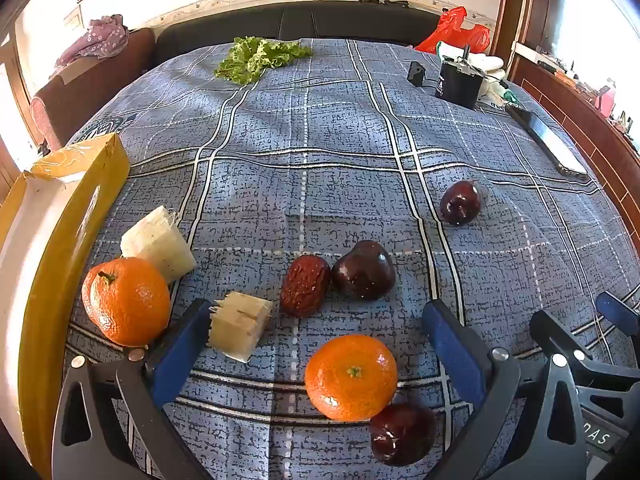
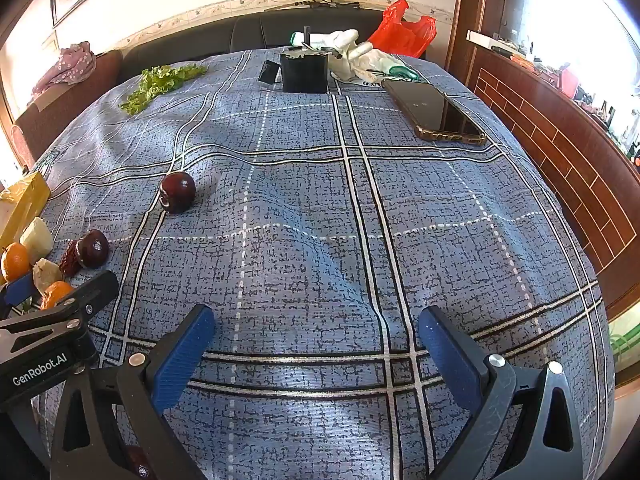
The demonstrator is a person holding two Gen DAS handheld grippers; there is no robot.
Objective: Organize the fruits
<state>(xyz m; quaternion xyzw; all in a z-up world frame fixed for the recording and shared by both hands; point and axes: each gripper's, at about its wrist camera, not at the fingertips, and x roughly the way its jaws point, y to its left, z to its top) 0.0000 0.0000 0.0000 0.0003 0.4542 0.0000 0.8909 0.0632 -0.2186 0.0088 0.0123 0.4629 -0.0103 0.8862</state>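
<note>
My left gripper is open above the blue checked cloth. An orange mandarin lies between its blue fingers, with a dark plum touching it below. A wrinkled red date and a second dark plum lie just ahead. A third plum sits farther right, and also shows in the right wrist view. Another mandarin and two pale cut chunks lie at the left. My right gripper is open and empty over bare cloth.
A yellow box stands at the left edge. Green lettuce lies at the back. A black box, a phone, white and red bags sit at the back right. A wooden wall borders the right.
</note>
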